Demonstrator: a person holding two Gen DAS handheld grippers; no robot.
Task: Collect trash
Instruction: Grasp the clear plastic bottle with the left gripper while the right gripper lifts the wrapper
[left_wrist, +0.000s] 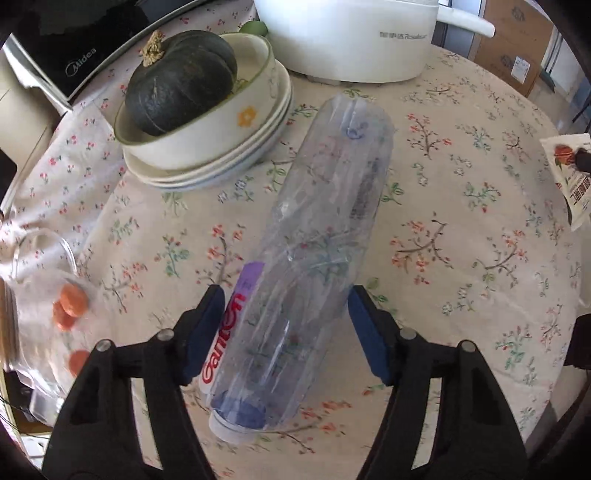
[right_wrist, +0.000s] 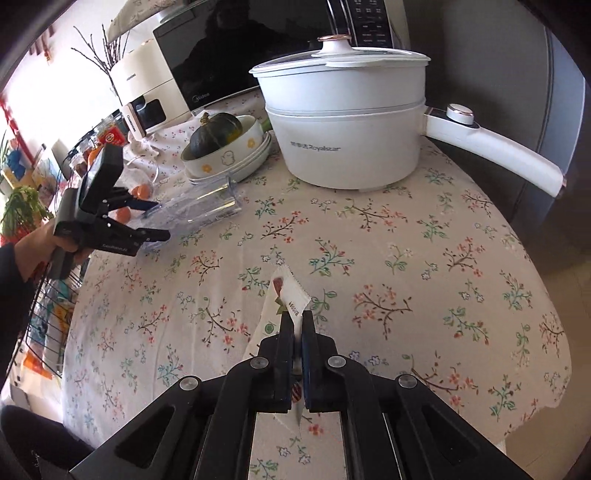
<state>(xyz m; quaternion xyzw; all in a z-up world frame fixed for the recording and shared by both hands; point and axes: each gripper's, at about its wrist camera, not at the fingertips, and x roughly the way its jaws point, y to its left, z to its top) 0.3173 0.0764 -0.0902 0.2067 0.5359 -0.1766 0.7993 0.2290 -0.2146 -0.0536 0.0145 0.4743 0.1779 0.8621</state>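
An empty clear plastic bottle (left_wrist: 314, 236) with a red-lettered label lies on the floral tablecloth, cap end toward the camera. My left gripper (left_wrist: 286, 306) is open, its blue-padded fingers on either side of the bottle's lower body; whether they touch it I cannot tell. The bottle (right_wrist: 207, 206) and the left gripper (right_wrist: 155, 221) also show in the right wrist view at the table's left edge. My right gripper (right_wrist: 297, 317) is shut on a white snack wrapper (right_wrist: 284, 295), held above the table. The wrapper (left_wrist: 569, 177) shows at the right edge of the left wrist view.
A dark green squash in stacked bowls (left_wrist: 207, 122) stands just beyond the bottle. A white electric pot (right_wrist: 347, 125) with a long handle stands at the back. A microwave (right_wrist: 229, 51) is behind. A glass container with orange fruits (left_wrist: 48, 302) sits left.
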